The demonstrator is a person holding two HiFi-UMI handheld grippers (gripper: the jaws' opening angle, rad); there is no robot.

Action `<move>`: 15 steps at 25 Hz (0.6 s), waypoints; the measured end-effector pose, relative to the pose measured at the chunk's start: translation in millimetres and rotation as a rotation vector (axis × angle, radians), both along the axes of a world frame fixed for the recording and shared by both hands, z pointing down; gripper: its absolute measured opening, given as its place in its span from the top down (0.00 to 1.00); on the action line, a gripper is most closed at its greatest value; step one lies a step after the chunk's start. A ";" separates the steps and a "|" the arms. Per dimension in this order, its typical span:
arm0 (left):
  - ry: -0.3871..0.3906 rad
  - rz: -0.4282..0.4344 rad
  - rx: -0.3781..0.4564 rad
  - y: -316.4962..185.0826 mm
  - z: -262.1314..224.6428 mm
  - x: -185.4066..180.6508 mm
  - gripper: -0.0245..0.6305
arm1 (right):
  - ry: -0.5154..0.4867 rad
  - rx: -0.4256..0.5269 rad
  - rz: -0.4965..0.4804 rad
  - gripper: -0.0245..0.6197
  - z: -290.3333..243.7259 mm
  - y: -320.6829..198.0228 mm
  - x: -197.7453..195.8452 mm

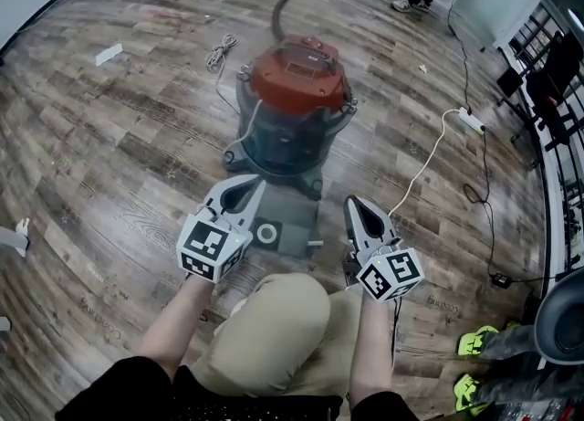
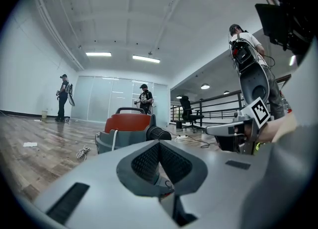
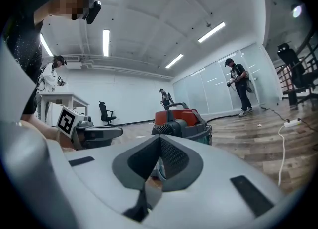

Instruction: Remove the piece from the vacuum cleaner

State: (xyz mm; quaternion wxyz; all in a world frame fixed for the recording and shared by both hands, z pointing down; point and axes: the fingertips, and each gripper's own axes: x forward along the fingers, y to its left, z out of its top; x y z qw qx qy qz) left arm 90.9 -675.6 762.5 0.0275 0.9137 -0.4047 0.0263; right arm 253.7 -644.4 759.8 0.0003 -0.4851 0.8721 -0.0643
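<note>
Head view: left claw (image 1: pixel 254 184) and right claw (image 1: pixel 354 203), jaws together, empty, before red-lidded vacuum cleaner (image 1: pixel 297 109); floor lettering (image 1: pixel 102 316) illegible.

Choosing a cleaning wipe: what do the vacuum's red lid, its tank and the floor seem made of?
Red lid: likely moulded plastic, semi-gloss, soft highlights.
Tank: dark grey, probably plastic; possibly translucent.
Floor: wood-look planks, grain and seams; laminate or wood, can't tell.

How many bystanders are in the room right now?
3: one bystander by the glass wall, another far behind the vacuum cleaner, a third by the white desk. Others may be hidden.
</note>
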 end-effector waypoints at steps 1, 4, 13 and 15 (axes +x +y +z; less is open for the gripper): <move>-0.002 -0.002 -0.001 -0.2 0.4 -0.7 0.95 | 0.005 0.001 0.001 0.95 0.0 0.0 -0.3; -0.011 -0.003 -0.001 0.6 1.7 -0.5 0.95 | 0.006 0.003 0.002 0.95 0.0 1.1 1.2; -0.033 -0.014 0.007 2.2 1.6 -3.3 0.95 | 0.034 0.019 -0.009 0.95 -2.0 2.2 -0.9; -0.032 -0.018 0.008 1.7 1.2 -4.7 0.95 | 0.037 0.022 -0.009 0.95 -2.6 1.5 -1.4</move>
